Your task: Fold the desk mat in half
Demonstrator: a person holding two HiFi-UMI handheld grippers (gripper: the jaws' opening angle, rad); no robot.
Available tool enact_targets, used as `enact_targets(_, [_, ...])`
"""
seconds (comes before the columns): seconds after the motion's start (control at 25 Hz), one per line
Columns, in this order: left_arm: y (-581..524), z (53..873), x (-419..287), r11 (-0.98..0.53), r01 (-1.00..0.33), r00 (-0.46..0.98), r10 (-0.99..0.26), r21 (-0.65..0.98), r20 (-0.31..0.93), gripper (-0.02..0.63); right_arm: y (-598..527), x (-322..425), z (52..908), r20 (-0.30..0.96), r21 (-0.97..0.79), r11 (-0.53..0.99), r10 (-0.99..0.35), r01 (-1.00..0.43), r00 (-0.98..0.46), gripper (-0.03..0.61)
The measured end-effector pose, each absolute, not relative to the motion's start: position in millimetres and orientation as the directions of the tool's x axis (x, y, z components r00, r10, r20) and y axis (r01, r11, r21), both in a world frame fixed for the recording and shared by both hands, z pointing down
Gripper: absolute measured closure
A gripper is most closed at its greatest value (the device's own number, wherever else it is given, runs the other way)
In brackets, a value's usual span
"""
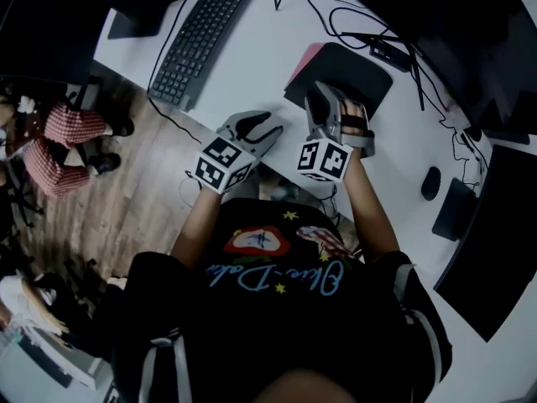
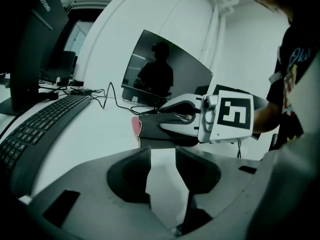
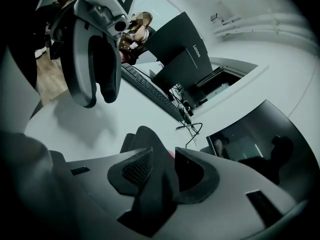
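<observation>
R gripper (image 3: 164, 160) at near edge of desk mat (image 1: 362, 72): jaws apart, mat's raised fold stands between the pads, not clamped. Mat is black w/ pink underside showing at its left edge, and lies on the white desk (image 1: 252, 65) right of the keyboard (image 1: 201, 36). L gripper (image 2: 162, 166) is released and empty, over bare desk just left of R. Cables (image 1: 352, 19) and a small black box (image 1: 388, 53) crowd the mat's far corner. Mouse (image 1: 430, 183) is well apart, to the right.
</observation>
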State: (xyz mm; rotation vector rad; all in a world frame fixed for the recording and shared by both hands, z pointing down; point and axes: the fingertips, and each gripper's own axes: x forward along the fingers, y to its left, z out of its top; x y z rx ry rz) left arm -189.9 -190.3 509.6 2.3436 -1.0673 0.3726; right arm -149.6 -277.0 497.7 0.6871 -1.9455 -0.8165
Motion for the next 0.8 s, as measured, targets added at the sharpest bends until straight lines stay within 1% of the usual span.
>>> enact_targets(0.12, [-188,510,-192,-0.541,-0.765,0.643,-0.620,0.349,0.450,0.463,-277,-150,499,0.505,0.769,0.620,-0.738,-0.154,-0.448,0.453])
enact_targets(0.2, [-188,506,-192,-0.540,-0.767,0.641,-0.627,0.345,0.443,0.463,-277,-149,494,0.488,0.766,0.614,-0.747,-0.188,-0.452,0.453])
enact_targets(0.32, [-190,499,-194,-0.538,-0.773,0.634,-0.643,0.336,0.430,0.463,-277,-146,481,0.460,0.721,0.627,-0.751,-0.295,-0.474,0.442])
enact_targets(0.56, [-192,480,-194,-0.543,-0.782,0.623,-0.679,0.305,0.389,0.474,-262,-139,452,0.396,0.557,0.655,-0.750,-0.510,-0.530,0.449])
enact_targets(0.68, [-192,467,-191,-0.549,-0.783,0.621,-0.696,0.292,0.359,0.486,-255,-130,436,0.350,0.451,0.648,-0.761,-0.614,-0.546,0.484])
enact_targets(0.8, [-190,455,-184,-0.564,-0.779,0.627,-0.702,0.275,0.336,0.499,-247,-114,422,0.309,0.332,0.626,-0.779,-0.705,-0.546,0.536])
